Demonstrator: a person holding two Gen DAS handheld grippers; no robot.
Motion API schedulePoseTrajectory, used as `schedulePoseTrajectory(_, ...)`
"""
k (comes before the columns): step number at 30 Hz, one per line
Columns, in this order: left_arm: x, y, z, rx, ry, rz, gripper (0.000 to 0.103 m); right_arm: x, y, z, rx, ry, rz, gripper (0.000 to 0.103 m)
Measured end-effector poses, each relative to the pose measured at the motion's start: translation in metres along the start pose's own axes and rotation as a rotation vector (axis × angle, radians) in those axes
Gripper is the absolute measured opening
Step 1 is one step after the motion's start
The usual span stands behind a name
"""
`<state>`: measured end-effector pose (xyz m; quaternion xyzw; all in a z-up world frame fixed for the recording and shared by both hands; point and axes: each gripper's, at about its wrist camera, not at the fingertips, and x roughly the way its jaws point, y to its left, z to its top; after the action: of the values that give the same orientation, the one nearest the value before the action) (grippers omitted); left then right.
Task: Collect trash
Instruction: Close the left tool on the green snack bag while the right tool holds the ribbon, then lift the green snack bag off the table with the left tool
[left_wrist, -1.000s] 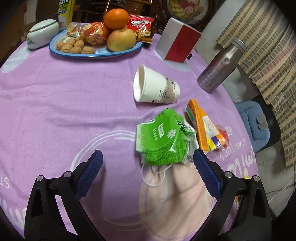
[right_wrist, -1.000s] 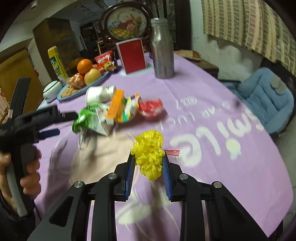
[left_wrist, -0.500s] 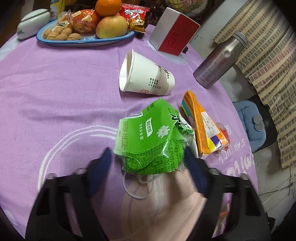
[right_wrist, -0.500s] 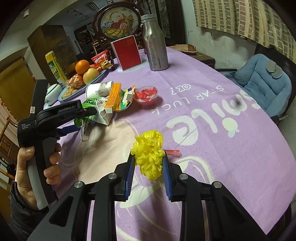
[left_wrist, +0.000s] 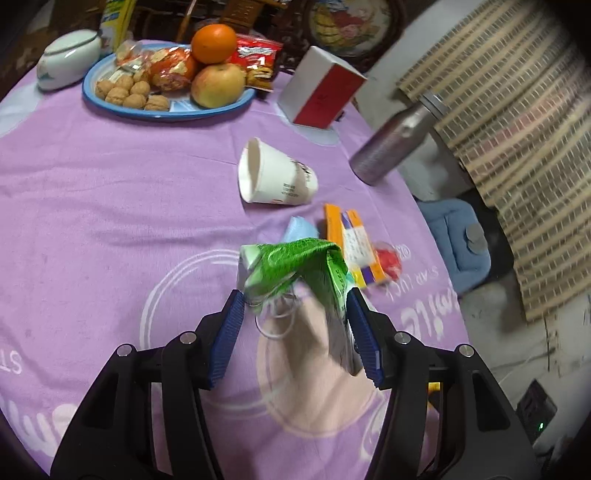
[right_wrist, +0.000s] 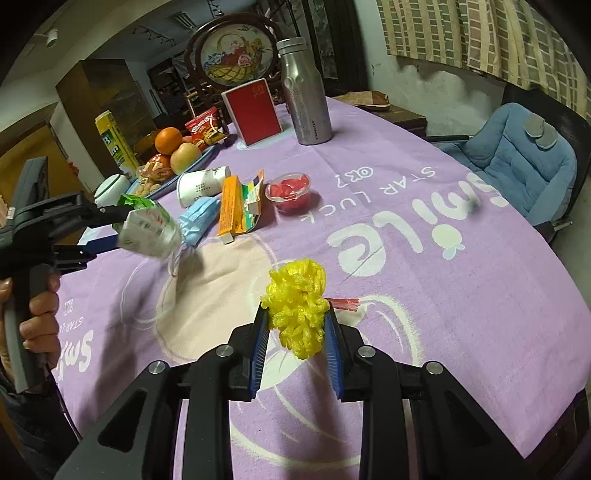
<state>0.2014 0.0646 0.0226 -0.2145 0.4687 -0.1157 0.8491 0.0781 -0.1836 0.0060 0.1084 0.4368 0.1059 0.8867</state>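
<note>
In my left gripper (left_wrist: 293, 308) I pinch a crumpled green-and-white plastic wrapper (left_wrist: 295, 269), lifted off the purple printed tablecloth (left_wrist: 129, 221), its long axis running across between my fingers (a thin white loop dangles under it); beyond lie a folded blue face mask (right_wrist: 199, 218), a white paper cup (left_wrist: 273, 177) tipped on its side with its mouth to the left, an opened orange cardboard carton (left_wrist: 351, 243), and a clear plastic tub (right_wrist: 290, 192) holding red pieces; my right gripper (right_wrist: 297, 332) is clamped on a bunched yellow foam net (right_wrist: 297, 310).
</note>
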Motion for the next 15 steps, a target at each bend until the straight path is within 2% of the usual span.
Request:
schedulePoseTrajectory(3, 0.004, -0.011, -0.005, 0.044, 0.023, -0.004, 0.047, -0.003, 0.002, -0.001, -0.007, -0.002, 0.009, 0.029)
schedulePoseTrajectory(5, 0.012, -0.019, -0.01, 0.073, 0.067, -0.008, 0.041, -0.006, 0.002, -0.003, -0.014, -0.003, 0.013, 0.029)
schedulePoseTrajectory(9, 0.021, -0.026, -0.017, 0.112, 0.103, 0.035, 0.041, -0.01, 0.001, -0.006, -0.021, -0.003, 0.008, 0.029)
schedulePoseTrajectory(15, 0.016, -0.012, -0.017, 0.055, 0.123, 0.019, 0.044, -0.011, 0.0, -0.009, -0.016, 0.0, 0.013, 0.029)
